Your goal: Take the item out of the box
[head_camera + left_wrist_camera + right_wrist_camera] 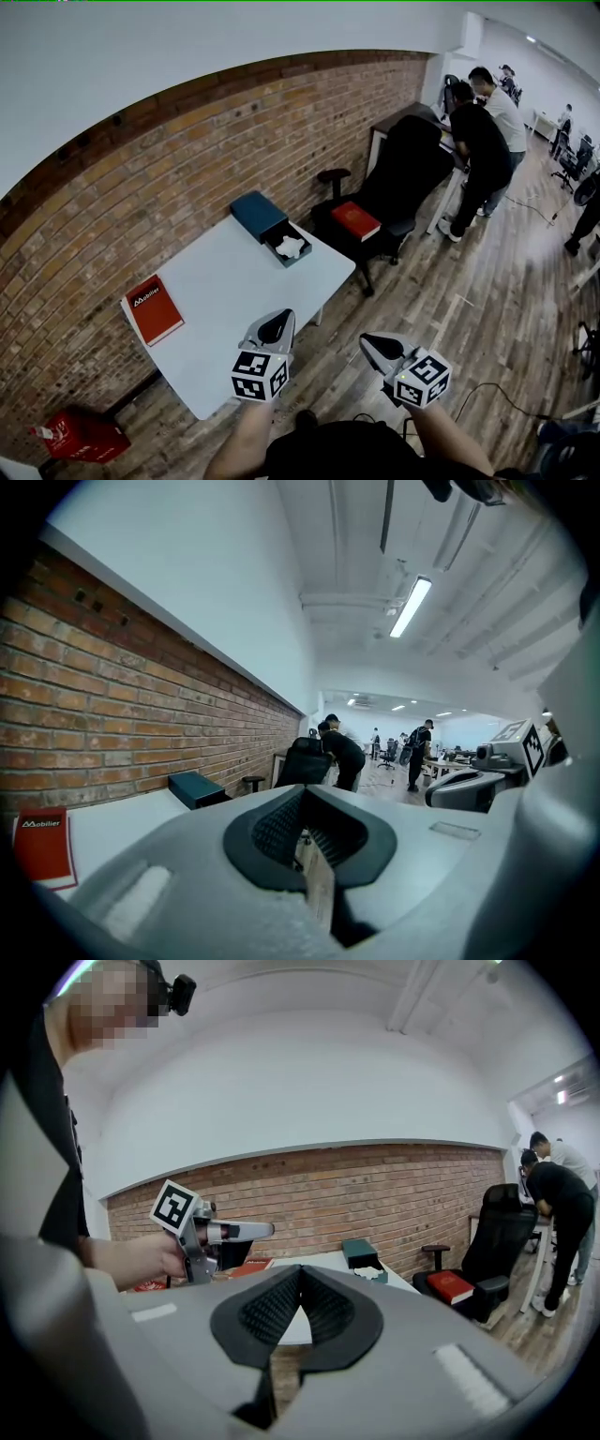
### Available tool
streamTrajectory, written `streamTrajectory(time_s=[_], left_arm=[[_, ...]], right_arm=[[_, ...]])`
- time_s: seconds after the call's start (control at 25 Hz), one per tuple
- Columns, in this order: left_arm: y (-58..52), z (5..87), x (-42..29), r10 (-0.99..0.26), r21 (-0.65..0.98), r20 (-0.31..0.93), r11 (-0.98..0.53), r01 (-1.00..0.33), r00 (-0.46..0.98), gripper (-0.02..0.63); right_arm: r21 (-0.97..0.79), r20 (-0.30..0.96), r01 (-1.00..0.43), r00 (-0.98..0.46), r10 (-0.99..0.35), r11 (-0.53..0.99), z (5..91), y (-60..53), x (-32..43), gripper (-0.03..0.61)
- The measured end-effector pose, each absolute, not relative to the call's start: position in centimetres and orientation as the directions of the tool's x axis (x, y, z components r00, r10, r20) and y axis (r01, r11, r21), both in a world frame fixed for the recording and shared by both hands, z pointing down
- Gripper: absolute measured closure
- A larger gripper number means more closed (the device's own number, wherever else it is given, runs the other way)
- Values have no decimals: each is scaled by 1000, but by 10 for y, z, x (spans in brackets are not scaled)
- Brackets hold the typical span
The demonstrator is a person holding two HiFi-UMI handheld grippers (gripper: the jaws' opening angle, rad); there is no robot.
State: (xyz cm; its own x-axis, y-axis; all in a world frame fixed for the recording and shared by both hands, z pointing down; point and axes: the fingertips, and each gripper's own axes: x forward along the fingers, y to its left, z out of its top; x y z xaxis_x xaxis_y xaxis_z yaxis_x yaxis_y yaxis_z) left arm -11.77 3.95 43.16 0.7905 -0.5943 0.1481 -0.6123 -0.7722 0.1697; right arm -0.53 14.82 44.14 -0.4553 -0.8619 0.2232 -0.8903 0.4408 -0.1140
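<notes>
Nearest, the left tongs (pixel 275 327) and right tongs (pixel 379 346) are both clenched on nothing, held short of the white worktop (pixel 234 300). At its far end the teal box (pixel 259 212) lies open with the white item (pixel 291 247) inside. This looks like the approach step. The next move calls for reaching across and spreading one pair.

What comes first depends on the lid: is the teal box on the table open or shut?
Open. The box shows its inside, with a white item lying in it; its teal lid sits beside it.
</notes>
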Motion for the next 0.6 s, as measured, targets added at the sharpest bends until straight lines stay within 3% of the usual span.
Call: streamTrajectory(time_s=[0.28,0.6], left_arm=[[5,458,-135,-602,202,200,-747,-634,773,612],[-31,480,-118,-584,194,282,-742,-642,761,612]], right_arm=[[-134,241,-852,-523,-817,506,457,105,-37,578],[-237,253,-854,-515,-819,464,484,71,-8,578]])
